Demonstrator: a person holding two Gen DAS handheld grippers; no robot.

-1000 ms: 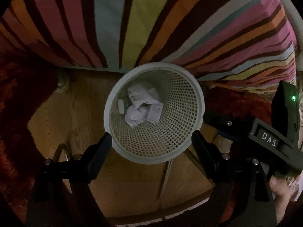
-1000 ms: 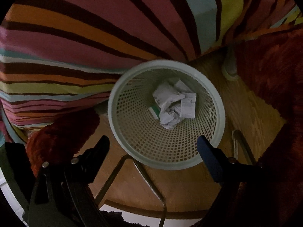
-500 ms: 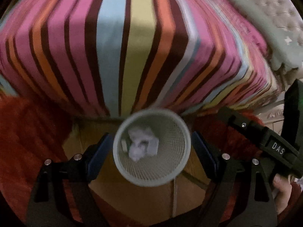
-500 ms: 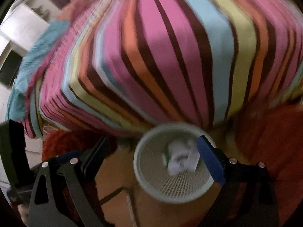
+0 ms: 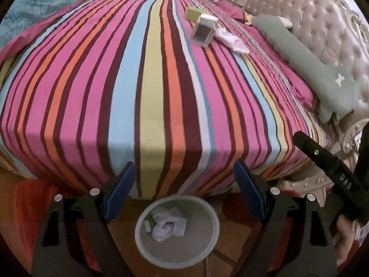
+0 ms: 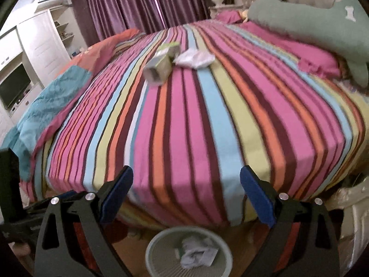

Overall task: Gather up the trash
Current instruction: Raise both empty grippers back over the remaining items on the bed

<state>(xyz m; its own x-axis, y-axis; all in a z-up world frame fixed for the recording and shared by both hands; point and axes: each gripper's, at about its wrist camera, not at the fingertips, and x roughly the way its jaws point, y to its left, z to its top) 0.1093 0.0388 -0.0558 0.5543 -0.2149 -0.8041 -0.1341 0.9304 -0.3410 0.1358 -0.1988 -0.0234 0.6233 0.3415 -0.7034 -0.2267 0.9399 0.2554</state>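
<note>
Looking through the left wrist view: the left gripper hangs with its jaws spread wide and nothing between them, low in the frame.
Bin, left view: a pale round mesh wastebasket stands on the wooden floor at the bottom centre, just below the bed's edge, with crumpled white paper already in it.
Trash left, left view: in the upper middle, on the striped multicoloured bedsheet, lie a small open cardboard box, a yellow-green carton just behind it, and a crumpled white wrapper beside them.
Other tool, left view: the right gripper's black body, marked DAS, shows at the right edge.
Right wrist view: the right gripper is likewise spread wide and empty, above the same wastebasket at the bottom centre.
Progress: I'd judge it partly done; some paper is binned, three pieces wait far up the bed.
Room: purple curtains at the top, white cabinets at upper left, a tufted cream headboard and sage-green cushion at the right.
</note>
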